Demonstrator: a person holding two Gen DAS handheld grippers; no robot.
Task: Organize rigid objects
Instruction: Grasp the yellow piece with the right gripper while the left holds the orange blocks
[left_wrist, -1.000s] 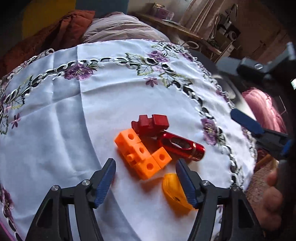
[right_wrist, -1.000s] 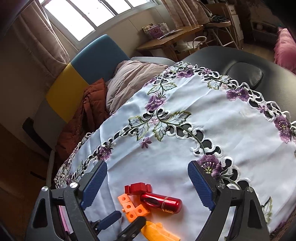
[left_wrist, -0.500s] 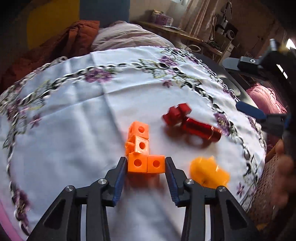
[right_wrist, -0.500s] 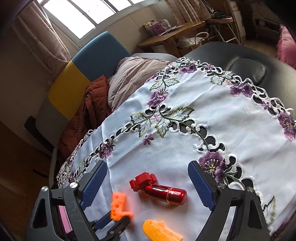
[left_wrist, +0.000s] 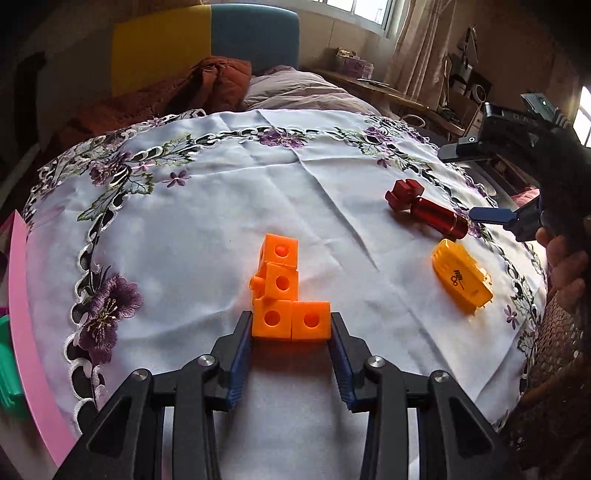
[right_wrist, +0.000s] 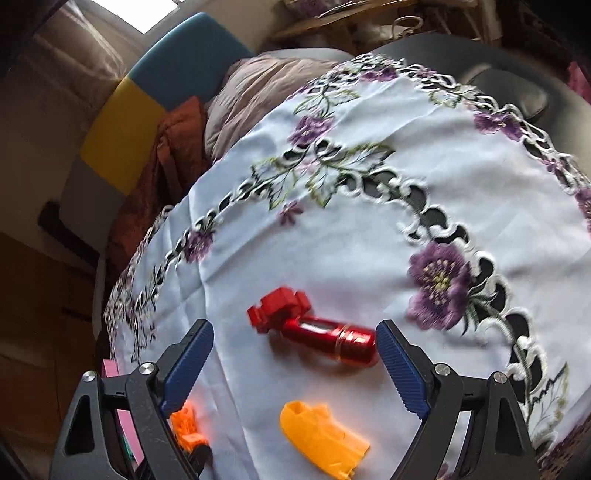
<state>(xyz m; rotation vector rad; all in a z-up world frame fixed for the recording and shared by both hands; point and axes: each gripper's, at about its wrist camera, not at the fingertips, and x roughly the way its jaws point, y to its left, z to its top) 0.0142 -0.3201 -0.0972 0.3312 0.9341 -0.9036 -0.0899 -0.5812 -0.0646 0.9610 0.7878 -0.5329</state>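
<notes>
A cluster of joined orange cube blocks (left_wrist: 284, 295) lies on the white embroidered cloth (left_wrist: 221, 221). My left gripper (left_wrist: 291, 319) is closing on its two nearest cubes, and both pads press their sides. In the right wrist view the orange blocks (right_wrist: 188, 428) peek out behind the left finger. A red metal cylinder (right_wrist: 332, 338) touches a red block (right_wrist: 279, 304); my right gripper (right_wrist: 293, 328) hovers open over them, holding nothing. A yellow plastic piece (right_wrist: 321, 439) lies nearer. The left wrist view shows the cylinder (left_wrist: 437, 216), red block (left_wrist: 402, 192), yellow piece (left_wrist: 461, 277) and right gripper (left_wrist: 474, 182) at right.
A pink tray edge (left_wrist: 22, 314) with something green (left_wrist: 7, 369) sits at the cloth's left rim. A chair with piled clothes (left_wrist: 221, 85) stands behind the table. A person's hand (left_wrist: 565, 266) holds the right gripper at the right edge.
My left gripper shut on the orange blocks and drew them leftward, away from the red pieces and the yellow piece. The right gripper sank and tilted down toward the red cylinder.
</notes>
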